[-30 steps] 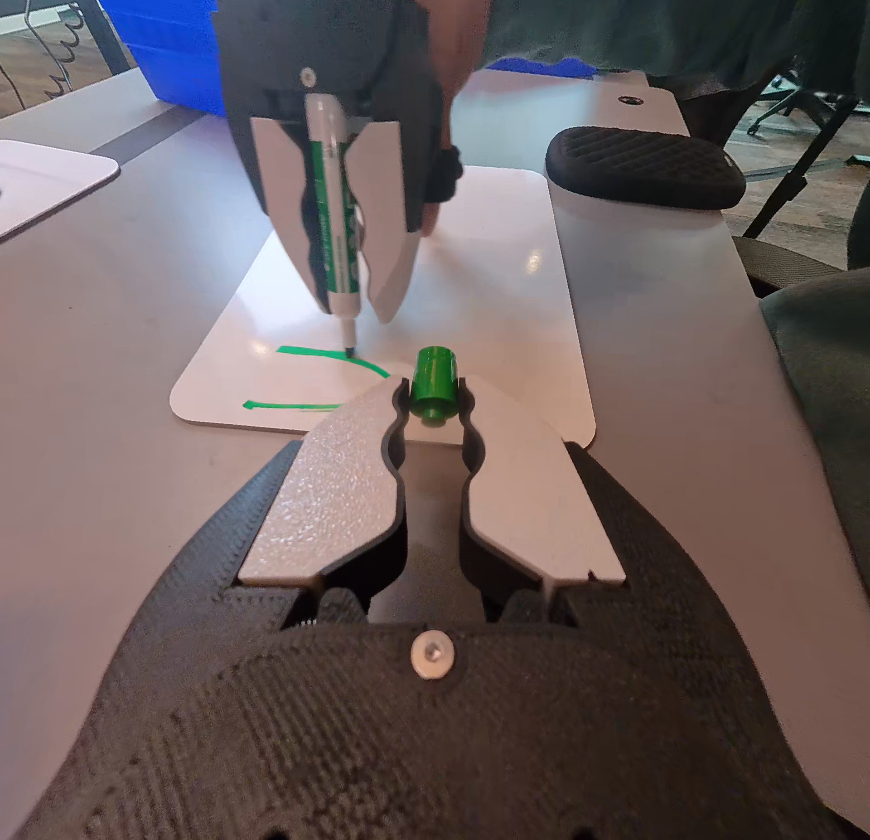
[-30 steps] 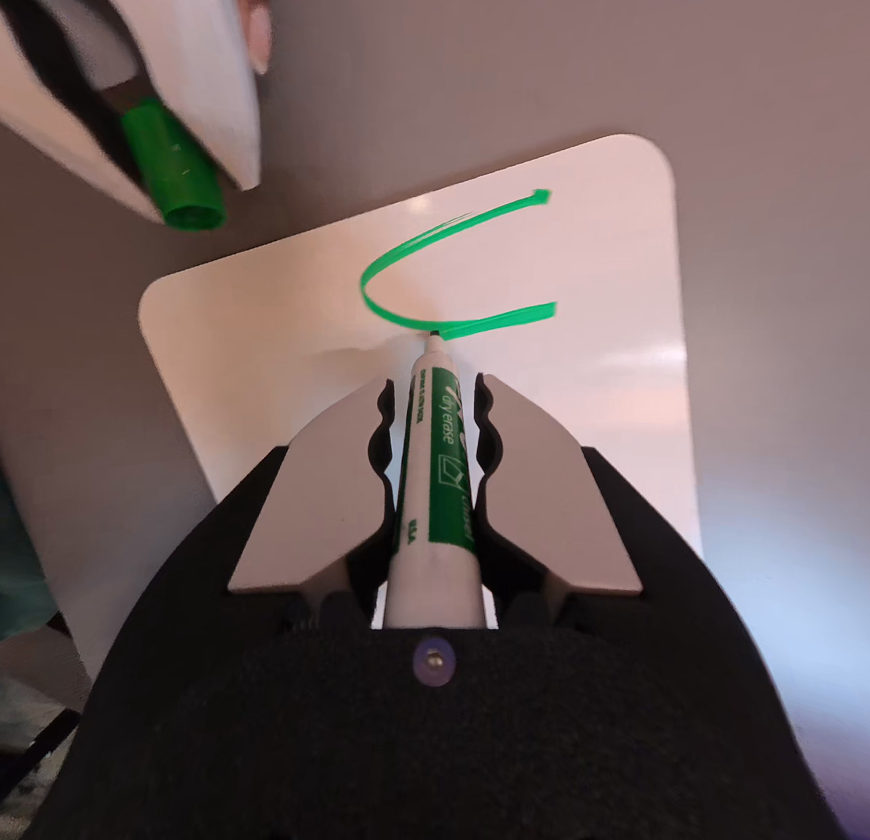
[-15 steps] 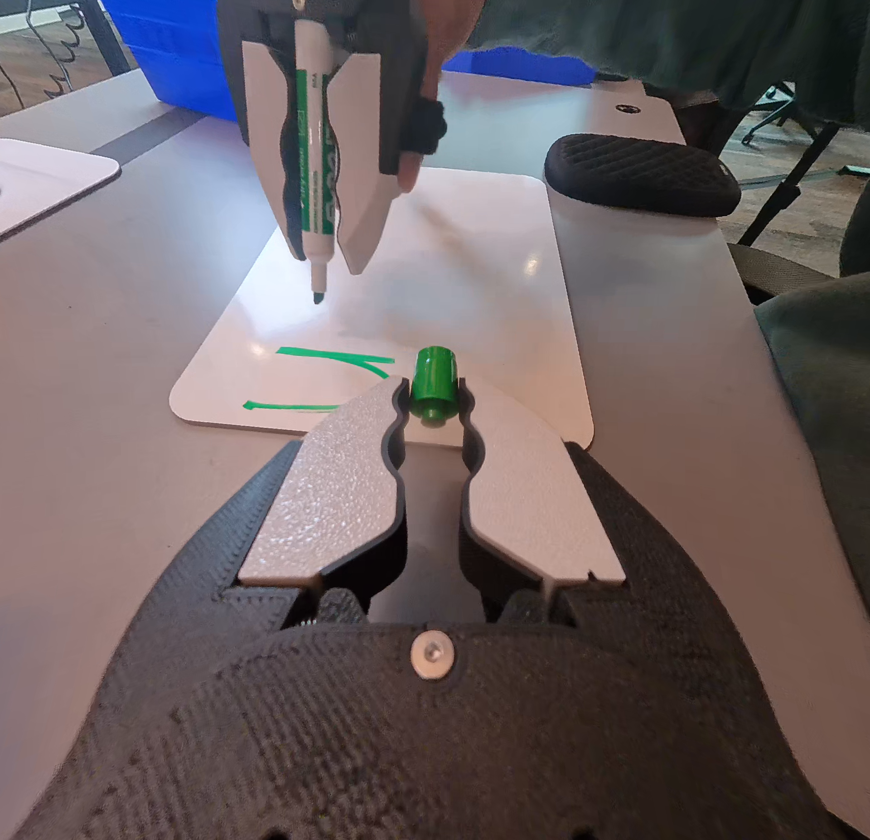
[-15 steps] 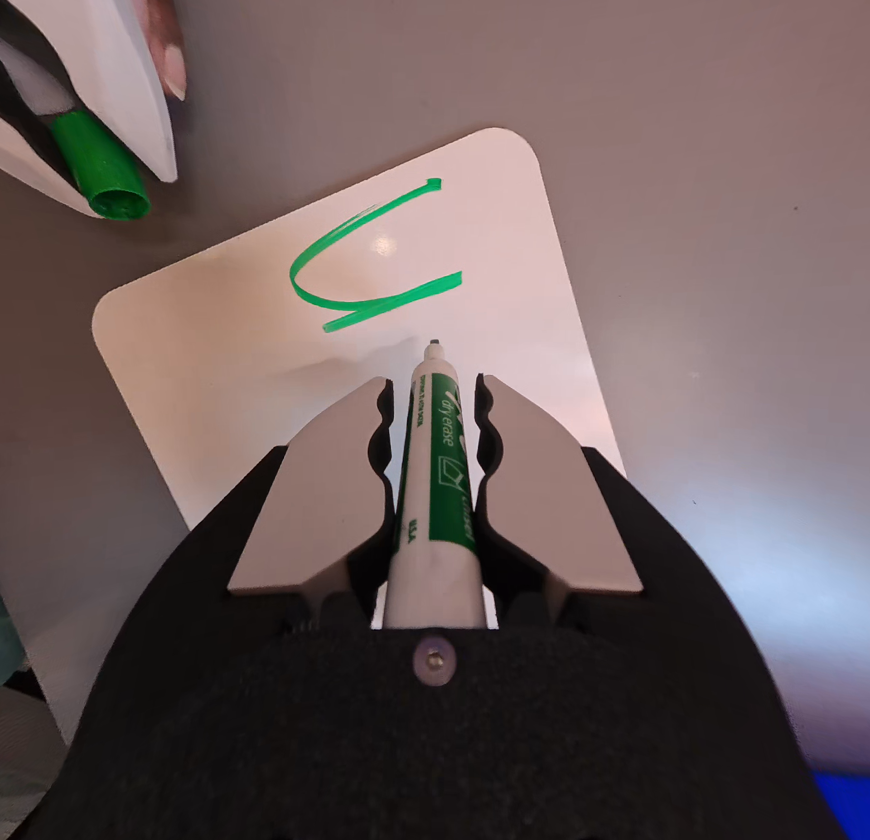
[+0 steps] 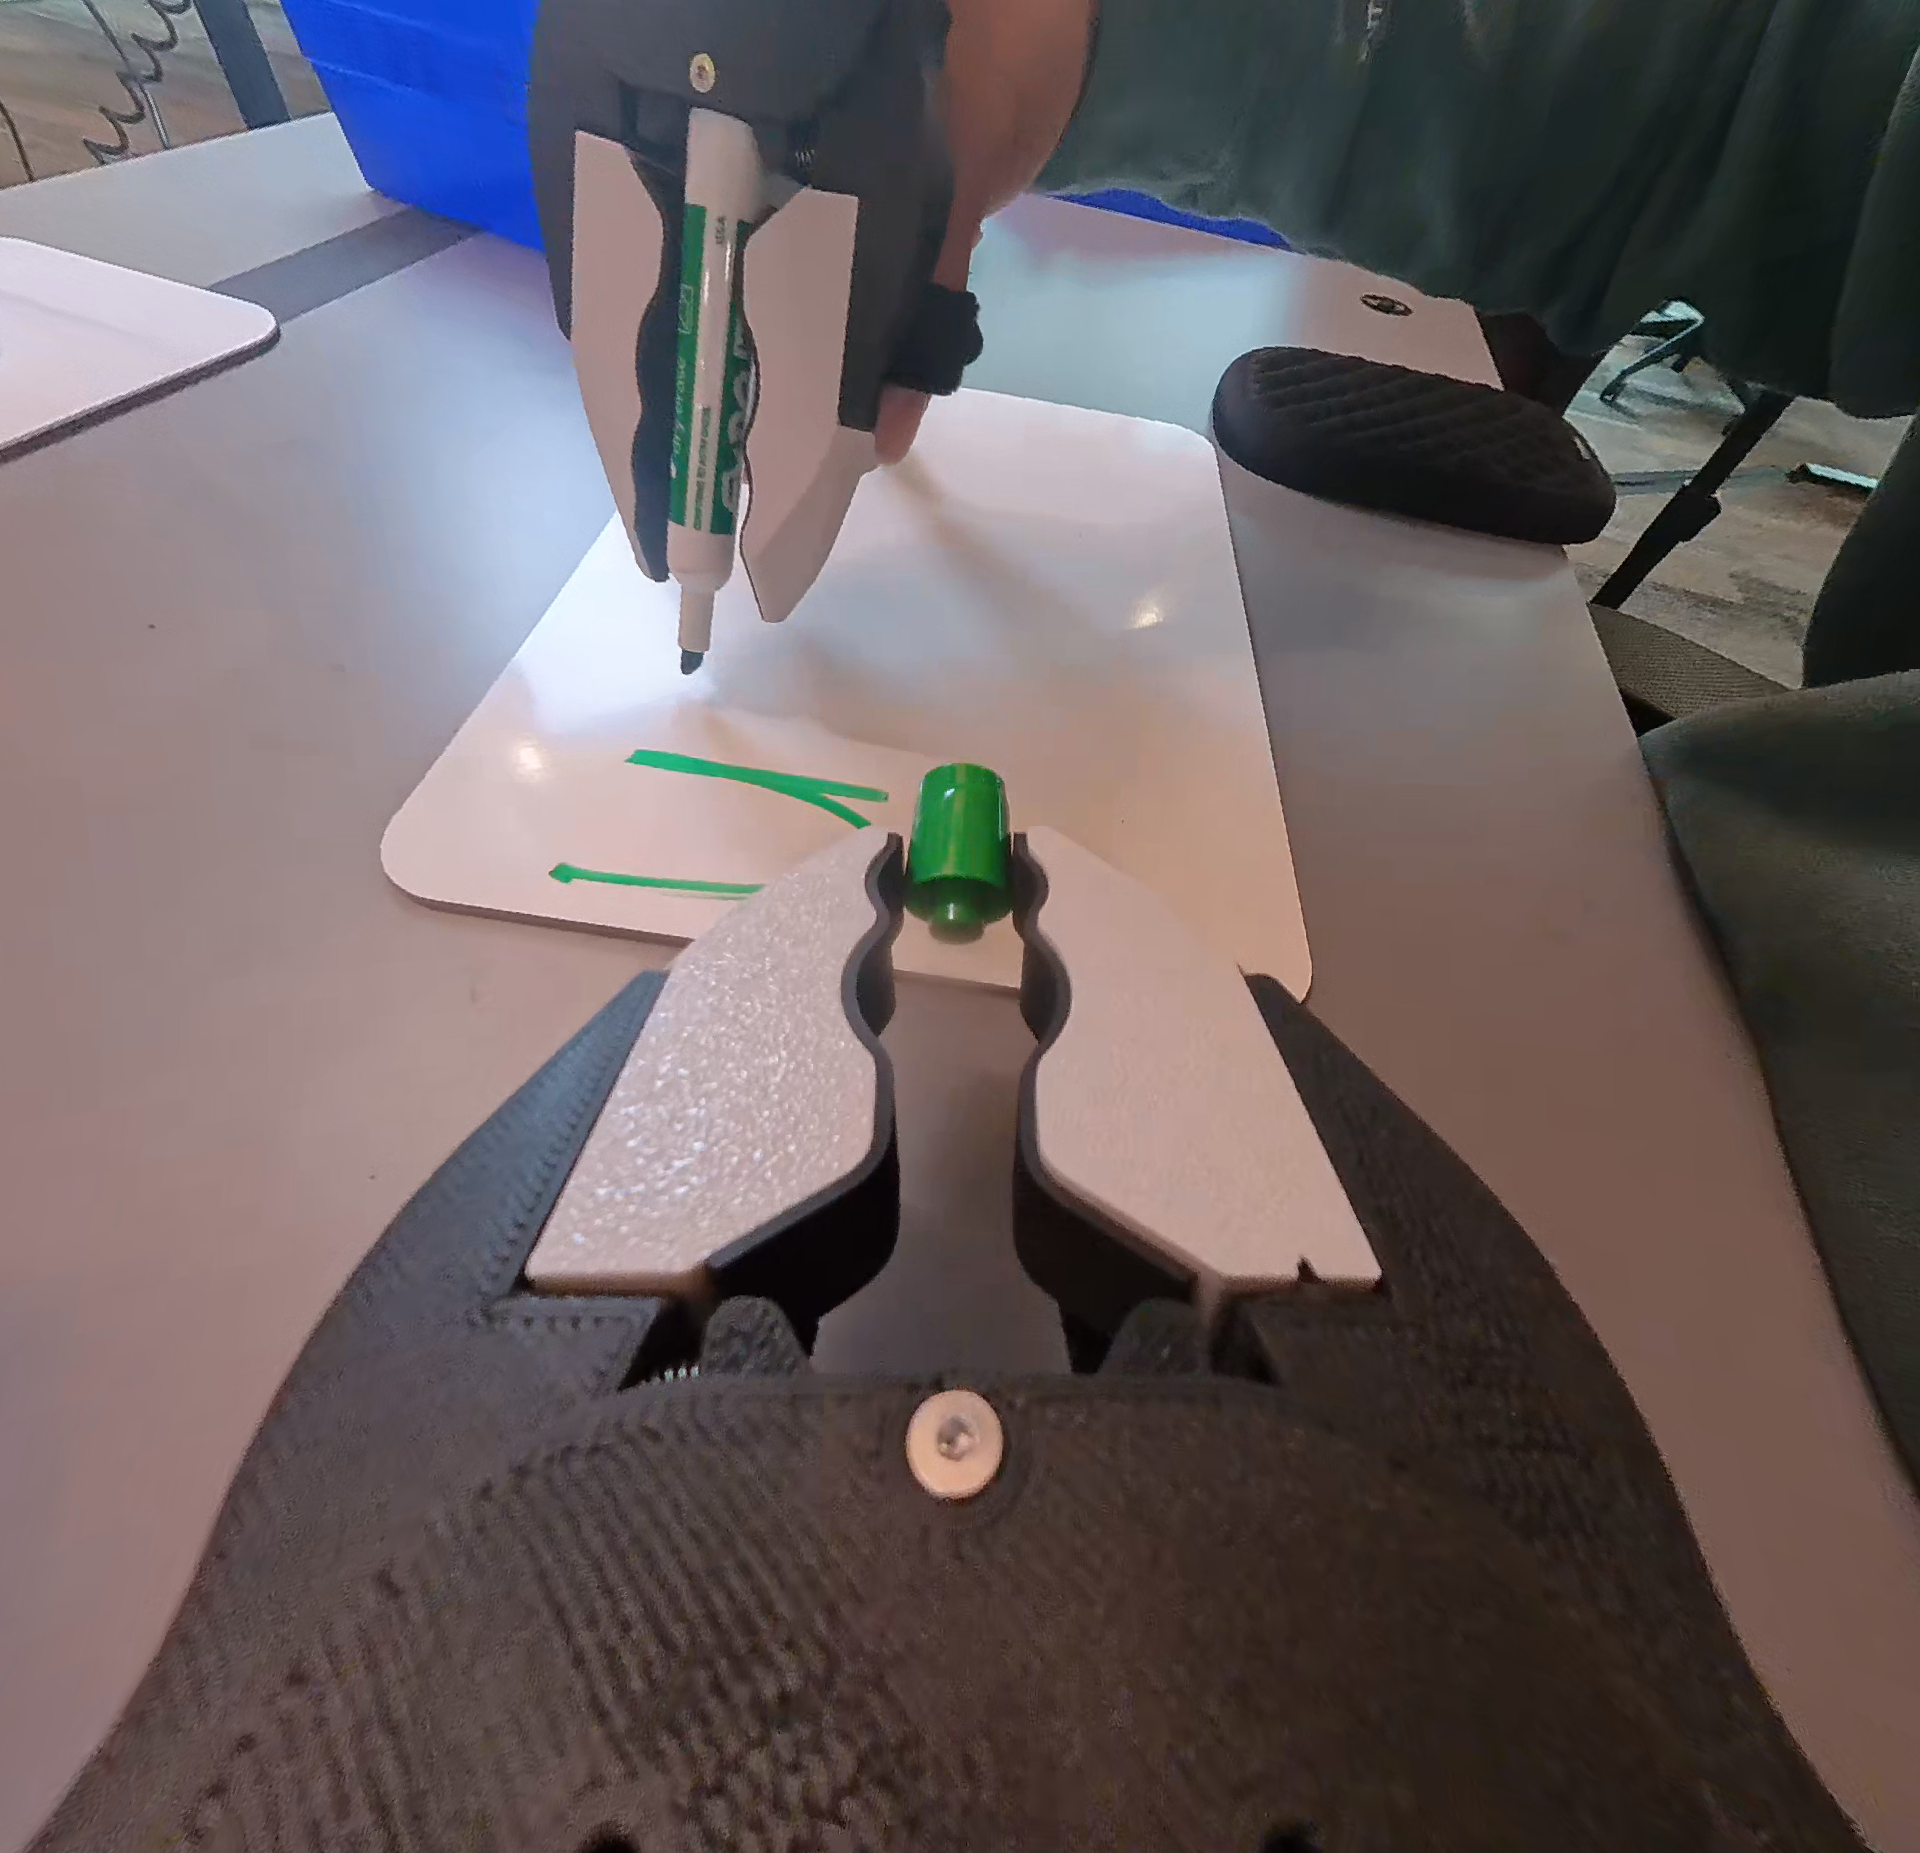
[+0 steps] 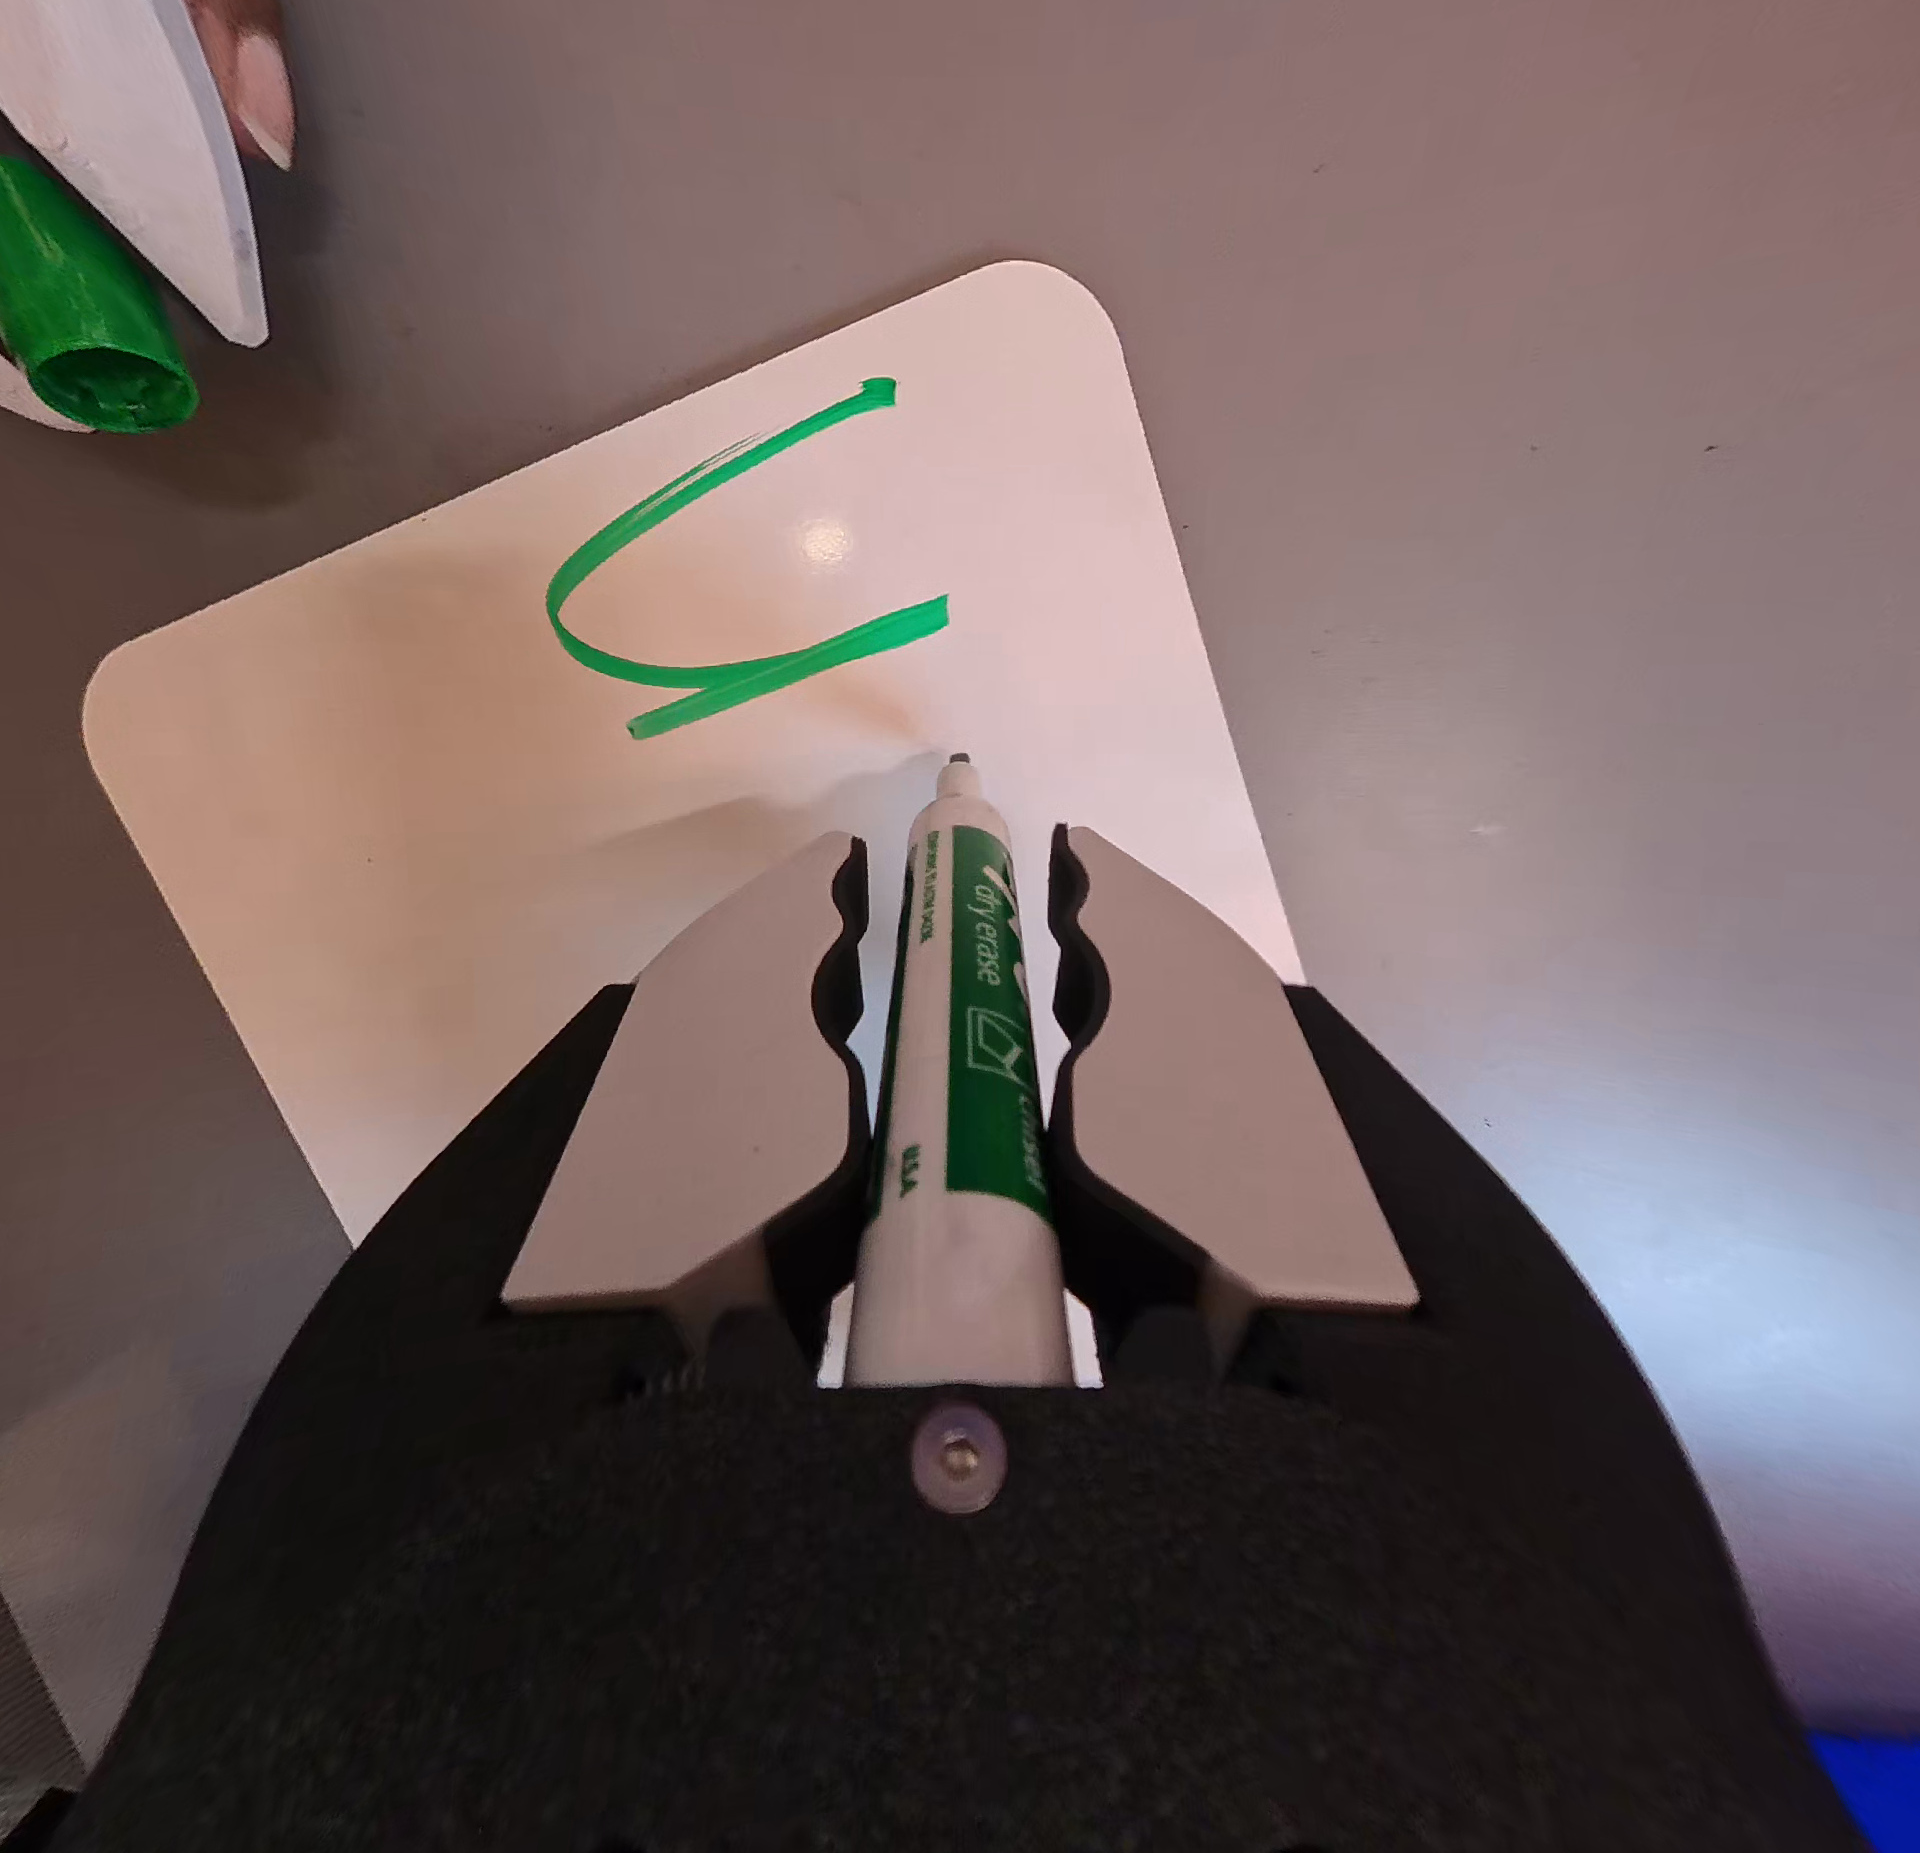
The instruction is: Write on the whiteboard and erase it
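Green plastic sits pinched at the tips of the left gripper (image 5: 956, 873) in the left wrist view: its jaws are clenched on the marker cap (image 5: 958, 847), held just over the near edge of the whiteboard (image 5: 1039, 598). The whiteboard lies flat on the grey desk (image 5: 260, 764), its right edge running close along the desk's right edge, with bare desk open to its left. Two strokes of the green mark (image 5: 748, 777) show near the board's near-left corner; the rest of the board is bare white. Above the board's left side hangs the right gripper (image 5: 707, 567), its jaws grasping the marker (image 5: 707, 369) with the tip pointing down, lifted clear of the surface. A black eraser (image 5: 1413, 442) rests at the desk's right edge, just beyond the board's far-right corner. A blue bin (image 5: 416, 68) stands at the far edge, and another white board (image 5: 114, 338) lies at the desk's left edge, well apart.

From the right wrist view, the right gripper (image 6: 956, 837) looks down on the whiteboard (image 6: 364, 816), jaws clamped on the marker (image 6: 966, 1076) along its barrel. The tip hovers beside the green mark (image 6: 727, 598), a looped stroke near the board's corner, not touching it. Open grey desk (image 6: 1455, 349) surrounds the board's rounded corner. At the upper left, off the board, the left gripper (image 6: 125, 276) shows with the marker cap (image 6: 88, 338) in its jaws.
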Available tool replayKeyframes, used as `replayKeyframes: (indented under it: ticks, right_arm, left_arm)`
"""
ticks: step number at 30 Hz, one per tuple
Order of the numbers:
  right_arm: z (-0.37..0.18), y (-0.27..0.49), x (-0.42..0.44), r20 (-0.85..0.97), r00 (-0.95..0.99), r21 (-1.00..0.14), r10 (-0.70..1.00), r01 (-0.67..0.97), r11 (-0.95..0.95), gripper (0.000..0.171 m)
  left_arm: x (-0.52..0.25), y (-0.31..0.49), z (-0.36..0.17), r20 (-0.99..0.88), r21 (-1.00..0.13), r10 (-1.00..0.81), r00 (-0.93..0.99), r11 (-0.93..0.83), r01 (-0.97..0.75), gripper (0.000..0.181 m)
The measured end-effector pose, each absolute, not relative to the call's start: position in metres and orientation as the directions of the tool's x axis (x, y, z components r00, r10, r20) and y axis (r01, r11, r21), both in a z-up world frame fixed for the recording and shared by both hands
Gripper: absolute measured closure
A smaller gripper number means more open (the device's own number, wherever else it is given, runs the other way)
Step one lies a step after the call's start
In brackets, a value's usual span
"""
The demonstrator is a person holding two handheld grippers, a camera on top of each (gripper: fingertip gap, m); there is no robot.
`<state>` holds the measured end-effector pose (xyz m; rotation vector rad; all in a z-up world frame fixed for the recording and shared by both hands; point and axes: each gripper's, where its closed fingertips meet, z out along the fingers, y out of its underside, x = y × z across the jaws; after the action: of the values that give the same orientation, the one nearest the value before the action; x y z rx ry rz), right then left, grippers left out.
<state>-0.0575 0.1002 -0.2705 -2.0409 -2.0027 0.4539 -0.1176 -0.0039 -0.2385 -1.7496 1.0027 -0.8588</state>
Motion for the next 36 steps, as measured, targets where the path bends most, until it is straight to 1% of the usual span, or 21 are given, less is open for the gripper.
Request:
replayKeyframes:
  ticks: [13,21,36]
  right_arm:
    - [-0.2693,0.1004,-0.0588,-0.024,-0.001,-0.378,1.000,0.926,-0.008,0.137]
    - [-0.2642,0.0991,-0.0655,-0.018,-0.013,-0.397,1.000,0.918,0.005,0.137]
    - [-0.2634,0.0974,-0.0596,-0.013,-0.012,-0.396,1.000,0.918,0.006,0.137]
  left_arm:
    - [-0.1156,-0.0021,-0.2408,0.121,-0.930,-0.895,0.430,-0.254,-0.267,0.162]
    - [-0.1154,0.0002,-0.2404,0.119,-0.931,-0.891,0.438,-0.253,-0.262,0.162]
    - [-0.1170,-0.0003,-0.2395,0.119,-0.933,-0.891,0.438,-0.251,-0.257,0.162]
